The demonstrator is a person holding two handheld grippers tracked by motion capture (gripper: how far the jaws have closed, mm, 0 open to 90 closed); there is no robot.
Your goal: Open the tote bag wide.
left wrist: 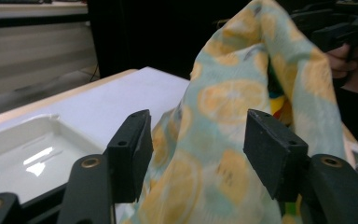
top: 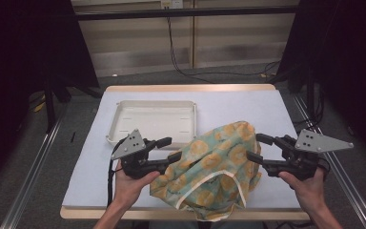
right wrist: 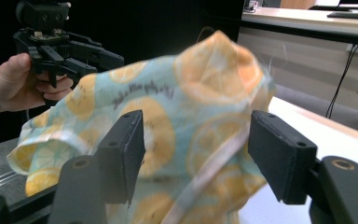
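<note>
A cloth bag (top: 214, 162) printed with orange slices on pale green, trimmed in cream, sits heaped on the white table cover near the front edge. My left gripper (top: 169, 149) is at its left side, jaws apart, with the lower jaw against the fabric. My right gripper (top: 256, 147) is at its right side, also open, its lower jaw at the bag's edge. In the left gripper view the bag (left wrist: 233, 102) rises beyond the spread jaws of the left gripper (left wrist: 198, 149). The right gripper view has the cloth (right wrist: 177, 112) between and beyond the wide jaws of the right gripper (right wrist: 198, 154).
A shallow white tray (top: 155, 103) lies behind the left gripper, also seen at the lower left of the left gripper view (left wrist: 23, 154). The table cover (top: 248, 102) reaches back to a wooden edge. Dark curtains and metal rails flank the table.
</note>
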